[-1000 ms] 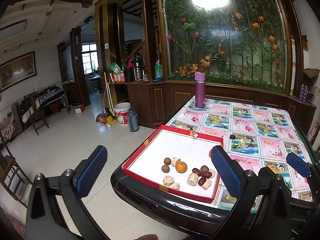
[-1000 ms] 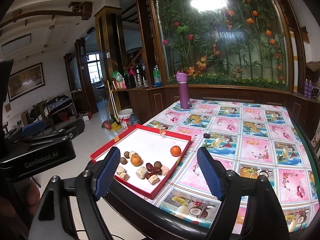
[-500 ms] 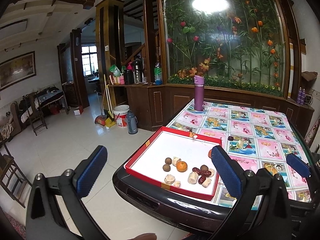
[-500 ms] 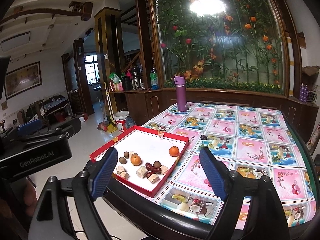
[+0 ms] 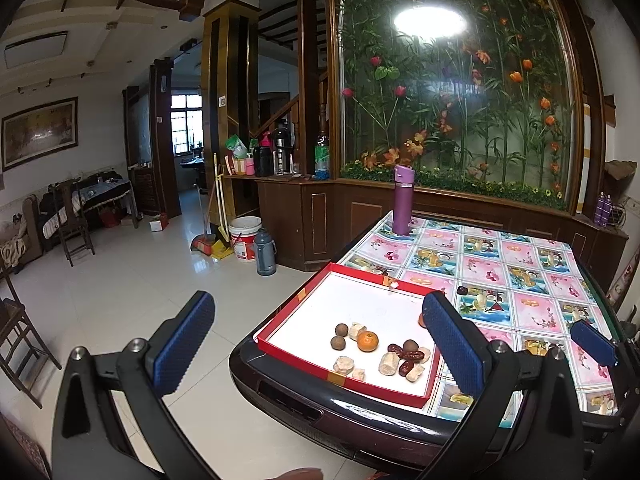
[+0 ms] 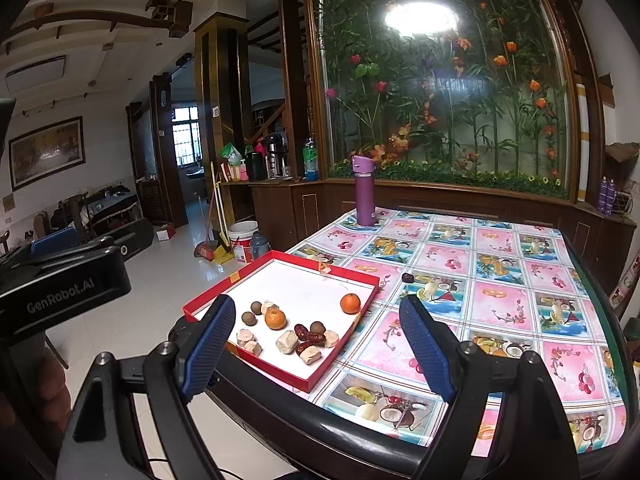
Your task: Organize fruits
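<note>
Jaws of the left gripper (image 5: pixel 316 344) and right gripper (image 6: pixel 316 350) stand wide, holding nothing, both short of the table (image 6: pixel 520 304) edge. Red tray (image 6: pixel 320 376) sits at the near left corner. Its near end holds 1 orange (image 6: pixel 275 318), dates (image 6: pixel 306 334), longans (image 6: pixel 256 307) and pale chunks (image 6: pixel 287 341). A 2nd orange (image 6: pixel 350 303) lies apart by the right wall. Purple bottle (image 6: pixel 365 191) stands at the far edge.

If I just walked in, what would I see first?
Probably the red tray at the table's near left corner, with two bright oranges among brown fruits and pale chunks. Next, the purple bottle standing upright at the far edge. Behind it, a big glass wall of flowers glows with light.
</note>
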Available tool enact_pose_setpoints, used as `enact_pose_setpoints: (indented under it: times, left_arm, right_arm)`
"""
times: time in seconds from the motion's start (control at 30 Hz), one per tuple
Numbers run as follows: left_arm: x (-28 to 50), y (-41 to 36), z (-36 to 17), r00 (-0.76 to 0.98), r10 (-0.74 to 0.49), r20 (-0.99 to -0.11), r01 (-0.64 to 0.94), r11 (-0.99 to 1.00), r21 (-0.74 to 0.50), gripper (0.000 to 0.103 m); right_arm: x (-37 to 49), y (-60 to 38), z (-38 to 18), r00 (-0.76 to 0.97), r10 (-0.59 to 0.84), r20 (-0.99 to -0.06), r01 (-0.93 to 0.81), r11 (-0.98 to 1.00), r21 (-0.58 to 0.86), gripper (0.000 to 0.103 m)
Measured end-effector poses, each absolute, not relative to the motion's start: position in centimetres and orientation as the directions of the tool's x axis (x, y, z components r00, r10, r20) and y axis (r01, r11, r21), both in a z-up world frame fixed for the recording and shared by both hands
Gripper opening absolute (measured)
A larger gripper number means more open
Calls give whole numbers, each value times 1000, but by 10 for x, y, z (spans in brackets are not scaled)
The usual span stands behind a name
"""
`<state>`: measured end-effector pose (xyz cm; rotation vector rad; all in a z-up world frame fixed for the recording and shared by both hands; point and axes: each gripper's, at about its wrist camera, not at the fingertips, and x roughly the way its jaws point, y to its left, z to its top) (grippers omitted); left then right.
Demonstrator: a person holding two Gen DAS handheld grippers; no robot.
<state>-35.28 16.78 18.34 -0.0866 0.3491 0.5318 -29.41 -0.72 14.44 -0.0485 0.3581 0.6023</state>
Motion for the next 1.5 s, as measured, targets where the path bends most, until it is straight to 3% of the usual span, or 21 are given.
enact_pose_setpoints:
  times: [1.5]
  left_arm:
    - [-356, 168, 182, 805, 479, -351, -509, 861, 6, 103]
  right_arm:
    - [-298, -5, 146, 756, 554, -347, -573, 817, 56, 84]
